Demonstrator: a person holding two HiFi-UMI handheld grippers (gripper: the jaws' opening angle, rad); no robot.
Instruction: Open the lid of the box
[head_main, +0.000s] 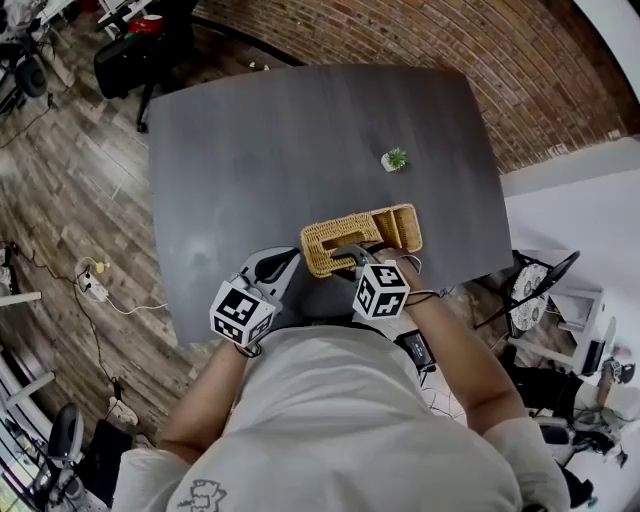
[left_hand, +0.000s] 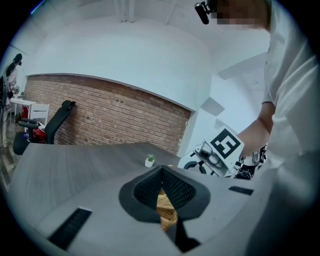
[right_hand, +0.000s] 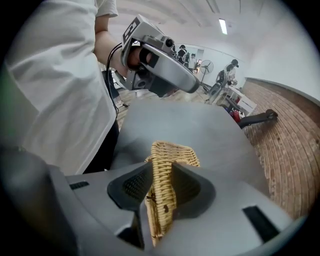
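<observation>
A woven wicker box (head_main: 358, 238) lies near the front edge of the dark table (head_main: 300, 140). My right gripper (head_main: 350, 256) reaches it from the front. In the right gripper view, my right gripper (right_hand: 161, 172) has its pads pressed on both sides of an upright wicker panel (right_hand: 162, 195) of the box. My left gripper (head_main: 290, 264) sits at the box's left end. In the left gripper view, my left gripper (left_hand: 162, 187) has its pads closed to a narrow V with wicker (left_hand: 167, 212) between them. Which part of the box each one holds is unclear.
A small potted plant (head_main: 394, 159) stands farther back on the table, right of centre. A black office chair (head_main: 130, 50) is beyond the far left corner, another chair (head_main: 535, 285) at the right. A brick wall (head_main: 450, 40) runs behind. A power strip (head_main: 92, 286) lies on the floor.
</observation>
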